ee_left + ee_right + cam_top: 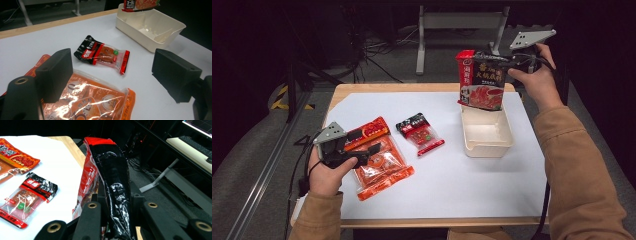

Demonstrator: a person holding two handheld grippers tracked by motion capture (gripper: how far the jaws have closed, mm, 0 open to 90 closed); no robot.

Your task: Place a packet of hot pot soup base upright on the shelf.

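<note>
My right gripper (493, 59) is shut on the top edge of a tall red food packet (481, 82). The packet hangs upright, with its lower end just over the back of a cream plastic bin (487, 134). In the right gripper view the pinched packet (110, 177) rises edge-on between the jaws of that gripper (116, 207). My left gripper (368, 152) hovers open low over a large orange packet (384, 162). The left gripper (112, 75) has nothing between its pads, and the orange packet (95, 100) lies below them. A small black-and-red packet (420, 133) lies flat mid-table.
A white sheet (452, 185) covers the wooden table (362, 90). The bin (150, 25) has nothing in it. Beyond the far edge are a dark floor with cables and a metal stand (457, 22). A desk with a keyboard (197, 145) stands off to one side.
</note>
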